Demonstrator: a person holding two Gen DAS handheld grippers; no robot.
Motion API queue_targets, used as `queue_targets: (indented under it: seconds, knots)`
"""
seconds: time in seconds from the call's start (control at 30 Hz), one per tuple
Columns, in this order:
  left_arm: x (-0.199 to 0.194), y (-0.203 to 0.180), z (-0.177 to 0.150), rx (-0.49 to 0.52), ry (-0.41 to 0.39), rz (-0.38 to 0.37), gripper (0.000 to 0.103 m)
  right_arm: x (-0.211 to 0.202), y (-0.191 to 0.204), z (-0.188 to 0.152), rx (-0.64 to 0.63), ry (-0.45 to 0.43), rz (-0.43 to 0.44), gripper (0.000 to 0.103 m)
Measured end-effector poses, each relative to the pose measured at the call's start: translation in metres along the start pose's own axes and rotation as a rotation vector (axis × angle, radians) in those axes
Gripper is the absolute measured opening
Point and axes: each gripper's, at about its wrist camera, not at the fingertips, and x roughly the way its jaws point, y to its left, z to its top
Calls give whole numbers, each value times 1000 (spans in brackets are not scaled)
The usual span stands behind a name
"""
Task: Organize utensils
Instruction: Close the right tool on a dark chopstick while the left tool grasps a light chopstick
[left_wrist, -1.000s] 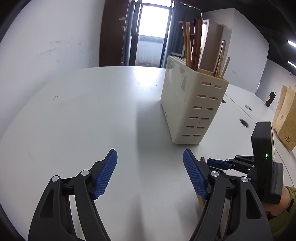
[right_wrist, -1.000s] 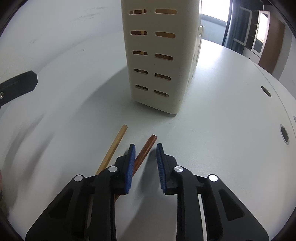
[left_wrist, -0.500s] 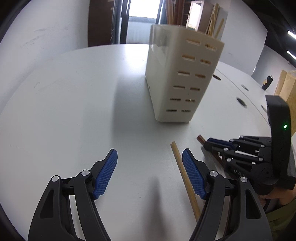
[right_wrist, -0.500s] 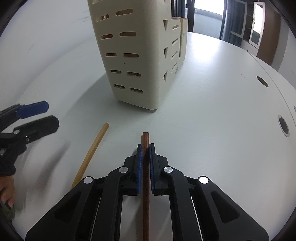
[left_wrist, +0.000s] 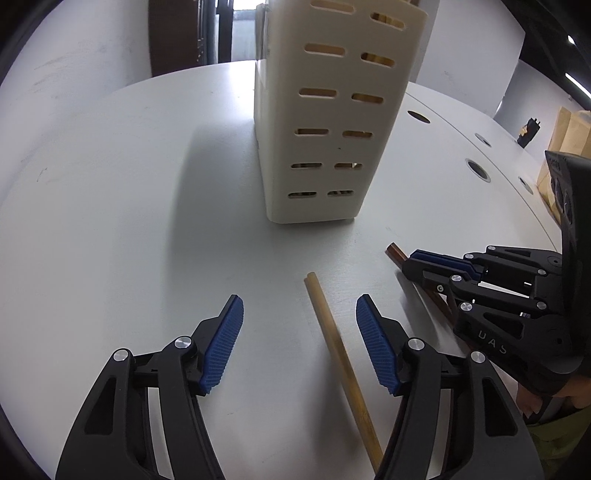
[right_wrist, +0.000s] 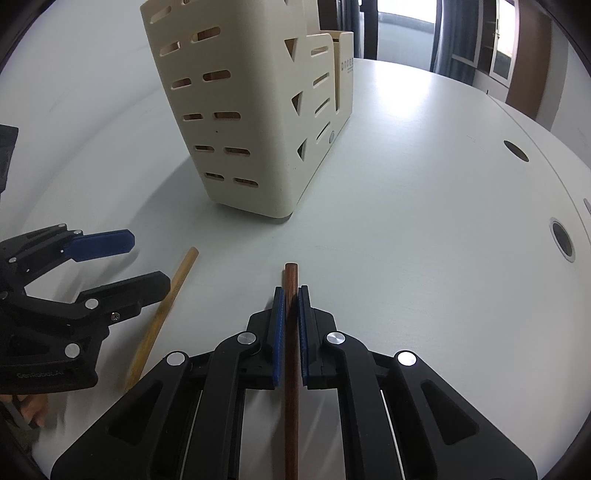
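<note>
A light wooden chopstick (left_wrist: 340, 354) lies on the white table between the pads of my open left gripper (left_wrist: 299, 332); it also shows in the right wrist view (right_wrist: 162, 314). My right gripper (right_wrist: 291, 306) is shut on a dark brown chopstick (right_wrist: 291, 354), whose tip (left_wrist: 393, 251) sticks out past the pads. A cream slotted utensil holder (left_wrist: 325, 122) stands just beyond both chopsticks and also shows in the right wrist view (right_wrist: 251, 122), with utensils glimpsed through its slots.
The white table (right_wrist: 424, 221) has round cable holes (right_wrist: 561, 240) at the right. Brown paper bags (left_wrist: 569, 133) stand at the far right edge. A wall and a dark doorway lie behind the table.
My left gripper has moved forward and right so the light chopstick now lies between its open pads. My right gripper closed on the dark chopstick and stays shut.
</note>
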Motion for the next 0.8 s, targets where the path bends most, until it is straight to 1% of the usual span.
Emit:
queue_targets:
  seconds: [0.23, 0.3, 0.37, 0.4, 0.43, 0.5, 0.53, 0.57, 0.7, 0.8]
  knots:
    - [10, -4, 1, 13, 31, -1, 52, 0, 2, 1, 3, -1, 0, 8]
    - [13, -7, 1, 31, 42, 13, 46, 0, 2, 0, 8, -4, -5, 8]
    - [13, -10, 2, 43, 49, 18, 42, -1, 0, -1, 9, -4, -4, 8]
    - [14, -11, 3, 49, 53, 20, 35, -1, 0, -1, 9, -5, -5, 8]
    - [15, -13, 5, 57, 57, 25, 32, -1, 0, -1, 9, -6, -6, 8]
    - [15, -14, 5, 65, 59, 34, 20, 0, 1, -2, 8, -7, -8, 8]
    - [16, -13, 5, 69, 58, 41, 17, 0, 1, -2, 7, -8, -9, 8]
    - [16, -12, 6, 72, 57, 51, 12, -1, 2, -2, 7, -8, -10, 8]
    - [17, -6, 8, 59, 62, 43, 6, -1, 2, -3, 11, -13, -7, 8]
    - [14, -2, 8, 50, 58, 48, 6, -4, 4, -5, 9, -23, -7, 8]
